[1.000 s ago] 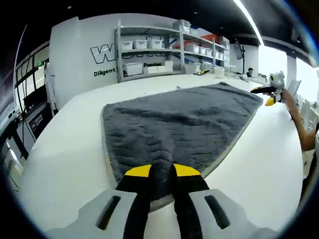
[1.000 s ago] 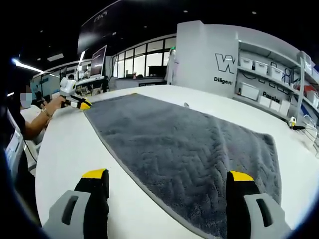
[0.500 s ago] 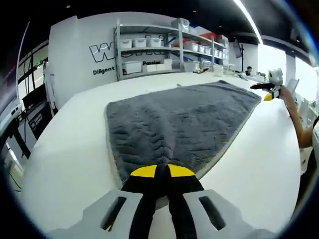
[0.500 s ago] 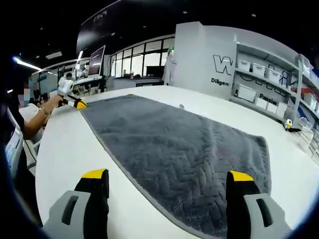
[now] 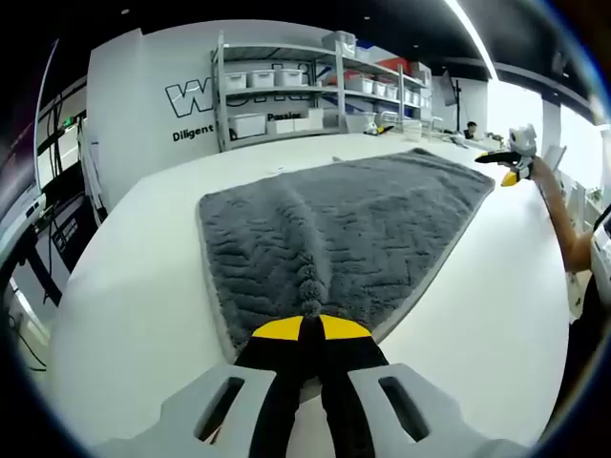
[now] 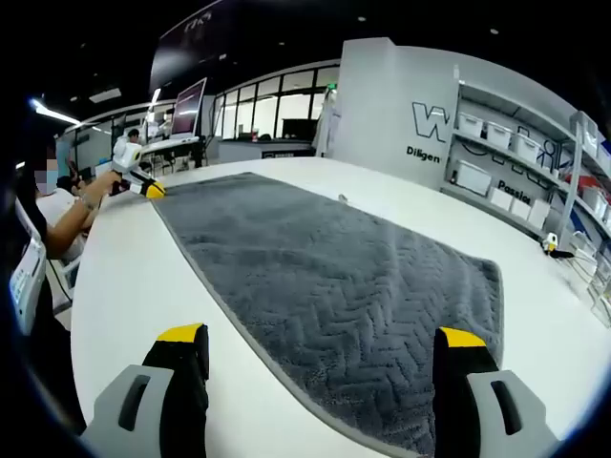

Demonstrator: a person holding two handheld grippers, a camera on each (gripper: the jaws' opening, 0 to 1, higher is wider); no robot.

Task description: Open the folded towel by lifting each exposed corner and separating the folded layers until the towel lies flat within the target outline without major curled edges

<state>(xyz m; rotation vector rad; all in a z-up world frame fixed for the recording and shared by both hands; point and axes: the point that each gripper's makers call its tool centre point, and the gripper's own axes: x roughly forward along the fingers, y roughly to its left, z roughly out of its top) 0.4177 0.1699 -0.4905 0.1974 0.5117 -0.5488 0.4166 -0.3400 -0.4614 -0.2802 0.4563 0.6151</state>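
Observation:
A grey towel (image 5: pixel 382 210) with a herringbone weave lies spread on the white table (image 5: pixel 124 286). My left gripper (image 5: pixel 310 329) is shut on the towel's near edge, and a pinched ridge of cloth runs away from its yellow tips. The right gripper (image 5: pixel 511 164) appears small by the towel's far right corner, in a person's hand. In the right gripper view the towel (image 6: pixel 325 277) stretches away flat. My right gripper (image 6: pixel 315 343) stands open above the near edge, with nothing held. The left gripper (image 6: pixel 143 184) sits at the towel's far left corner.
Metal shelving with white bins (image 5: pixel 286 91) stands behind the table against a white lettered wall, also seen as shelving (image 6: pixel 496 143). A person (image 6: pixel 52 215) stands at the table's left edge. A small yellow item (image 6: pixel 552 243) lies at the far right.
My left gripper's jaws have closed fully on the towel's edge, and the cloth ahead of them has puckered into a ridge. The right gripper stays open; its view shifted only slightly.

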